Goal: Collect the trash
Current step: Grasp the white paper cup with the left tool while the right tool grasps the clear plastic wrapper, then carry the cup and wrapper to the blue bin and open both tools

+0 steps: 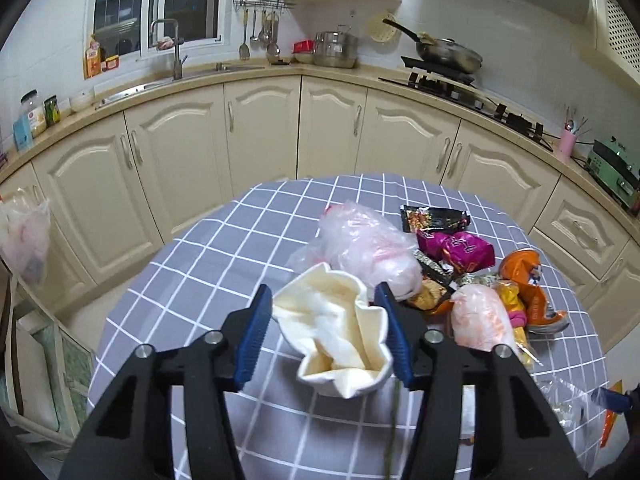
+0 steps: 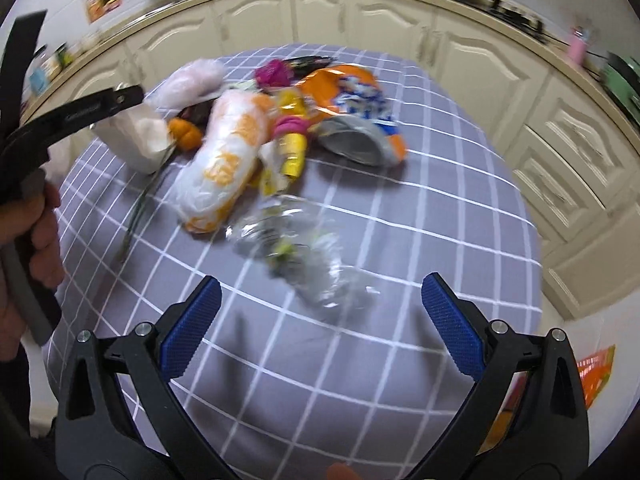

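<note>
Crumpled paper cup (image 1: 340,332): white outside, cream inside, squashed out of shape, sitting on the grey checked tablecloth (image 1: 224,264) at the near side of the trash pile.
Left gripper (image 1: 326,336): its two blue pads sit either side of the cup; the right pad touches the cup's rim, the left pad is just beside it. Whether the cup is truly pinched cannot be told.
Trash pile: just beyond the cup lies a pink-white plastic bag (image 1: 364,248); to its right a magenta wrapper (image 1: 456,248), a black wrapper (image 1: 434,216), a crushed orange snack bag (image 1: 528,288) and a knotted bag with orange contents (image 1: 480,316), all touching or overlapping.
Clear plastic wrapper (image 2: 304,248): crinkled, lying apart from the pile, nearer the right gripper; blurred.
Right gripper (image 2: 320,328): fingers spread wide, holding nothing, hovering above the cloth just short of the clear wrapper.
Person's hand (image 2: 36,232): seen at the left edge, wrapped around the left gripper's handle.
Surroundings: cream kitchen cabinets (image 1: 260,132) curve behind the table.
</note>
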